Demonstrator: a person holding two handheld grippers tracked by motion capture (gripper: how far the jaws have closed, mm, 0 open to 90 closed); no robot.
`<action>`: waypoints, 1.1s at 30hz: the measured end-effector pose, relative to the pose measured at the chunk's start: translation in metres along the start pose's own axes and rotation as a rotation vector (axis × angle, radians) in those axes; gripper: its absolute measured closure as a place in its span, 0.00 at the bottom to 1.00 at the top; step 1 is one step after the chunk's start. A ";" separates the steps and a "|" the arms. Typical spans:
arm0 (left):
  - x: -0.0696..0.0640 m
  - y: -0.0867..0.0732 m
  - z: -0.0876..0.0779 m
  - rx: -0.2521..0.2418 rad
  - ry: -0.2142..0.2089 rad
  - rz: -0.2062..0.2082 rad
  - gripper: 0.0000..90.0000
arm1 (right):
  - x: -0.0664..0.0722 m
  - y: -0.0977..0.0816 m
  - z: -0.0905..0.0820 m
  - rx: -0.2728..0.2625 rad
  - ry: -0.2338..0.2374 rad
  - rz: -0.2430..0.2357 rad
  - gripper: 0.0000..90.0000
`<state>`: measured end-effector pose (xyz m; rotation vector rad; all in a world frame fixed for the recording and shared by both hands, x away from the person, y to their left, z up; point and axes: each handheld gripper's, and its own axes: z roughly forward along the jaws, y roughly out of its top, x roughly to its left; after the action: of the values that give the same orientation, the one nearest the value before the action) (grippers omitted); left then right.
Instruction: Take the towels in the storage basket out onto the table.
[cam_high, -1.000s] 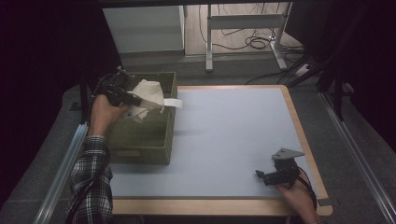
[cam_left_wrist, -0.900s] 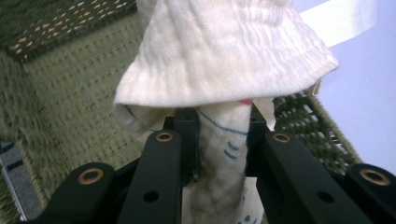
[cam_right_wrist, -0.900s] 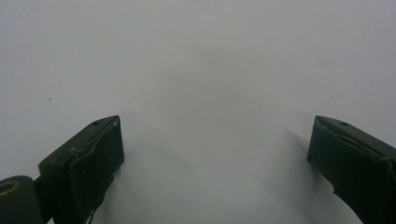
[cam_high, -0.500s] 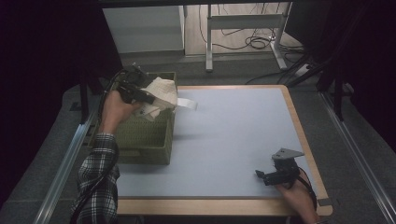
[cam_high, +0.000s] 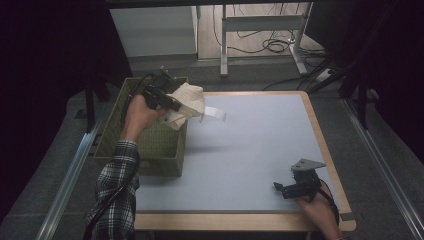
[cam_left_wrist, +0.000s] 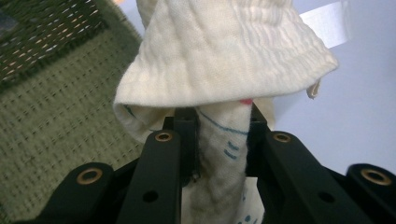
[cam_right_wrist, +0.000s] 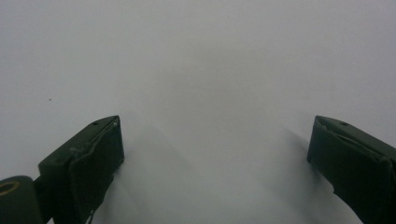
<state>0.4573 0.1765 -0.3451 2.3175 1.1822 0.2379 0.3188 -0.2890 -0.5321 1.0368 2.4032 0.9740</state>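
Note:
A cream bucket hat (cam_high: 189, 101) with a white strap (cam_high: 215, 113) hangs in the air over the right rim of the olive woven basket (cam_high: 150, 150). My left gripper (cam_high: 172, 106) is shut on the hat's cloth; in the left gripper view the jaws pinch a fold (cam_left_wrist: 223, 140) with blue marks while the brim (cam_left_wrist: 224, 60) droops over them. At the table's front right, my right gripper (cam_high: 279, 189) rests low on the pale blue mat (cam_high: 260, 145). Its jaws stand wide apart in the right gripper view, with bare mat (cam_right_wrist: 210, 140) between them.
The basket stands at the mat's left edge, on the table's left side. A wooden rim (cam_high: 320, 130) borders the mat. Beyond the table are a white cabinet (cam_high: 155, 30), a desk frame (cam_high: 260, 25) and cables (cam_high: 270, 45) on the floor.
My left hand has carried the hat up and to the right, from above the basket's inside to over its right rim. The right gripper has stayed put.

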 end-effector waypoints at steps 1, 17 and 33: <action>-0.002 0.002 0.001 0.001 -0.002 0.006 0.84 | 0.000 0.000 0.000 0.000 0.000 0.000 0.04; -0.037 0.028 0.032 0.007 -0.049 0.067 0.83 | 0.000 0.000 0.000 0.001 0.001 0.002 0.04; -0.080 0.047 0.080 0.047 -0.099 0.150 0.83 | 0.000 0.000 0.000 0.000 -0.001 0.000 0.04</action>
<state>0.4718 0.0606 -0.3820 2.4322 0.9778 0.1474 0.3190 -0.2891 -0.5322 1.0374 2.4023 0.9727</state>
